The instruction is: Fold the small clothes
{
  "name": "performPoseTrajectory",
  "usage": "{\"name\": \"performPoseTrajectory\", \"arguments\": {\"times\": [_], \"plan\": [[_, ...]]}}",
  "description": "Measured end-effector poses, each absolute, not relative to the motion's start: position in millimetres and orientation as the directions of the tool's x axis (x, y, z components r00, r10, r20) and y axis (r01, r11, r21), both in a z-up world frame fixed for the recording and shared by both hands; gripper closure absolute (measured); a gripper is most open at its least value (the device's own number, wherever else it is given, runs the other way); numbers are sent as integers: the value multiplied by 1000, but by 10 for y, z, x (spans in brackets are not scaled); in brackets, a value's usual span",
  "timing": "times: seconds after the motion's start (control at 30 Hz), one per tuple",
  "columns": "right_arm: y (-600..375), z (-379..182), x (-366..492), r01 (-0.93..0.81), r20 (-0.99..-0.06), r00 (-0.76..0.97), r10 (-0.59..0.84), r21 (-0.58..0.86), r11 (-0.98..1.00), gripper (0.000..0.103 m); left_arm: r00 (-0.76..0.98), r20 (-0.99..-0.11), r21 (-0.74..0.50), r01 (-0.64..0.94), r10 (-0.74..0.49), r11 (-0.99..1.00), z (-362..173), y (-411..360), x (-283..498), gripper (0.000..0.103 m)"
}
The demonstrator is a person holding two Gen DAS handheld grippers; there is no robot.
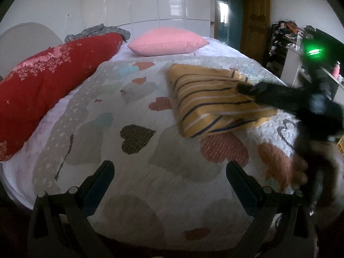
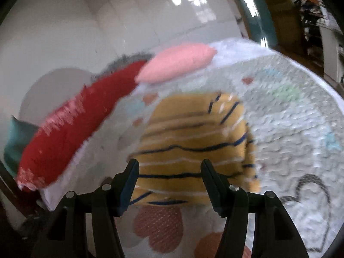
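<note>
Mustard-yellow striped garment (image 1: 215, 99) lies folded into a thick wedge on heart-print quilt (image 1: 133, 111), thin navy and white stripes across it, near pink pillow (image 1: 167, 40). Right gripper (image 2: 169, 172) hovers over its near edge, jaws spread, holding nothing. Left gripper (image 1: 169, 172) released too, fingers wide apart above bare quilt, well apart from the garment.

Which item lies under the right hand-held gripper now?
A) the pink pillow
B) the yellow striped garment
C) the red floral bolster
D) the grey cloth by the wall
B: the right hand-held gripper has its fingers open over the folded yellow striped garment on the heart-print quilt; the pink pillow lies further back.
</note>
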State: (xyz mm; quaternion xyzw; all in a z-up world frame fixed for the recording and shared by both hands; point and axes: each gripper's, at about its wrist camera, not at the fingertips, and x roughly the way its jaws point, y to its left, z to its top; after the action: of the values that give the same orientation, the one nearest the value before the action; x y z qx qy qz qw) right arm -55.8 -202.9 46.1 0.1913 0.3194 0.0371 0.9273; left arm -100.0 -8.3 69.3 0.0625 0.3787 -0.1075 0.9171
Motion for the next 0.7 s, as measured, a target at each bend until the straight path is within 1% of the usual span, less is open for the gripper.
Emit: {"name": "performPoseTrajectory", "arguments": {"times": [0.07,0.1,0.17,0.3,0.37,0.5,0.7], "plan": [[-2021,163,-326,132,-698,703,139,320,938,39,685,-716,38,232,-135,972,672,-37,-1006,0],[-2018,106,-324,138,-704,697,134,315,939,39,683,-719,41,227,-129,973,666,-21,-1002,0],[-1949,148,-431,128,-686,721,97,271,954,39,672,-731,45,215,-115,976,616,23,-986,0],[-1859,190,-653,136,-703,711,19,165,977,37,642,-757,23,215,-124,976,522,55,-929,0],[-1911,194,-792,150,-705,709,13,169,974,34,629,-767,13,219,-131,976,485,47,-918,0],[-2113,198,-988,209,-707,707,13,226,951,31,607,-782,4,228,-139,974,429,14,-924,0],[-2255,186,-1160,242,-705,710,-1,243,939,30,572,-805,-26,235,-159,972,373,-44,-908,0]]}}
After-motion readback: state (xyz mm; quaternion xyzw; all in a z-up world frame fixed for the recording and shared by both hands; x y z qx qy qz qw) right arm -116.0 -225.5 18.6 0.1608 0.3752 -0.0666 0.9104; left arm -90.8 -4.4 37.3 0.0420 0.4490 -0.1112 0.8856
